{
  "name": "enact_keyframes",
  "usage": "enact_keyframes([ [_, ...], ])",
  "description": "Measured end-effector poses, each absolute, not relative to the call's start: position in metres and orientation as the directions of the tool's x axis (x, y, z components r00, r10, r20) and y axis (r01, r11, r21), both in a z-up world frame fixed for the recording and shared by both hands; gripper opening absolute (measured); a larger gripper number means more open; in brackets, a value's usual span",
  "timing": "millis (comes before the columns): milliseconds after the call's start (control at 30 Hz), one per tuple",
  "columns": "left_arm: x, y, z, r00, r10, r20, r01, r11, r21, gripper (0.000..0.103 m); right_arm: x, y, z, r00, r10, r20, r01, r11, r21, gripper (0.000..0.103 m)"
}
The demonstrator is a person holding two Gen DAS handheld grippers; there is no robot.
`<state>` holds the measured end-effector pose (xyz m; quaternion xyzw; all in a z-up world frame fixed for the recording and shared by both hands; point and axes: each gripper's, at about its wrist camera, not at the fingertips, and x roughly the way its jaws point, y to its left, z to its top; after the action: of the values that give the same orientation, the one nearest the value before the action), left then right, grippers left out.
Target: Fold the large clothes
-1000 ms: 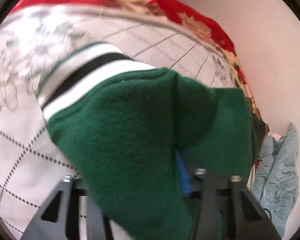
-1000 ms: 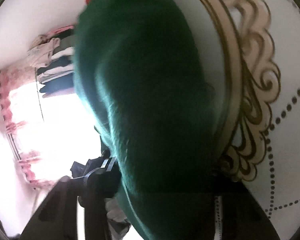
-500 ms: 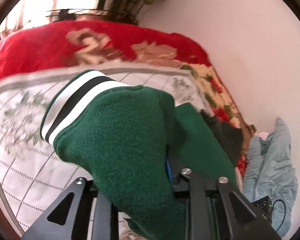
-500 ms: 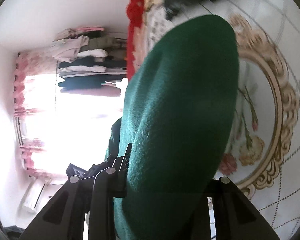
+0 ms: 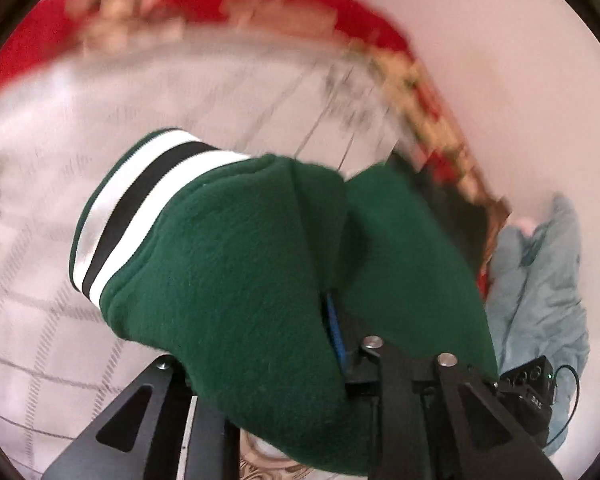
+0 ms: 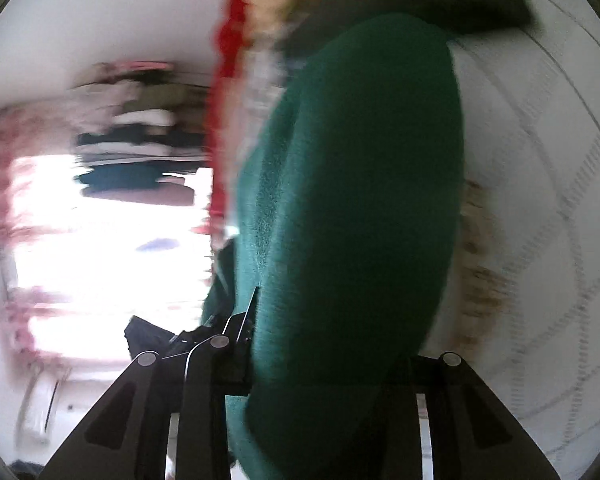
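A dark green fleece garment [image 5: 240, 272] with a white and black striped band [image 5: 140, 200] fills the left wrist view. My left gripper [image 5: 284, 364] is shut on its fabric, which bulges over the fingers and hides the tips. In the right wrist view the same green garment [image 6: 352, 208] hangs thick between the fingers of my right gripper [image 6: 332, 356], which is shut on it. Both hold it above a white quilted bedspread [image 5: 40, 320]. Both views are motion-blurred.
A red floral blanket [image 5: 180, 8] lies at the bed's far edge by a pale wall. A light blue cloth [image 5: 540, 280] and a black device [image 5: 532, 384] lie off the bed's right side. A clothes rack [image 6: 140, 140] and bright window [image 6: 100, 260] show in the right wrist view.
Both grippers have swung with the garment still held; the views have tilted back down toward the bedspread and are now blurred. The striped band has shifted a little to the right.
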<state>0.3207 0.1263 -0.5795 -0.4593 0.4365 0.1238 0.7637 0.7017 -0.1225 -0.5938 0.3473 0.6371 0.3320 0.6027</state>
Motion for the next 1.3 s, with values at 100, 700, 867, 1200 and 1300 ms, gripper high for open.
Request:
enact_keyframes([
  [100, 0.311, 0.114, -0.609, 0.58, -0.268, -0.769, -0.586, 0.518, -0.623, 0.044, 0.695, -0.143, -0.633, -0.058, 0.845, -0.532, 0.142, 0.535, 0.833, 0.043],
  [700, 0.276, 0.063, -0.642, 0.654, -0.344, -0.674, -0.578, 0.347, -0.738, 0.098, 0.66, -0.158, -0.702, -0.112, 0.849, -0.516, 0.226, 0.528, 0.819, 0.078],
  [867, 0.301, 0.058, -0.643, 0.675, -0.328, -0.66, -0.562, 0.35, -0.749, 0.102, 0.664, -0.16, -0.723, -0.124, 0.889, -0.441, 0.286, 0.457, 0.842, 0.078],
  [1200, 0.324, 0.052, -0.644, 0.68, -0.288, -0.674, -0.598, 0.314, -0.738, 0.103, 0.678, -0.138, -0.736, -0.147, 0.921, -0.361, 0.33, 0.39, 0.86, 0.078],
  [1300, 0.327, 0.049, -0.644, 0.682, -0.285, -0.673, -0.597, 0.316, -0.738, 0.103, 0.682, -0.126, -0.736, -0.154, 0.923, -0.354, 0.332, 0.386, 0.861, 0.078],
])
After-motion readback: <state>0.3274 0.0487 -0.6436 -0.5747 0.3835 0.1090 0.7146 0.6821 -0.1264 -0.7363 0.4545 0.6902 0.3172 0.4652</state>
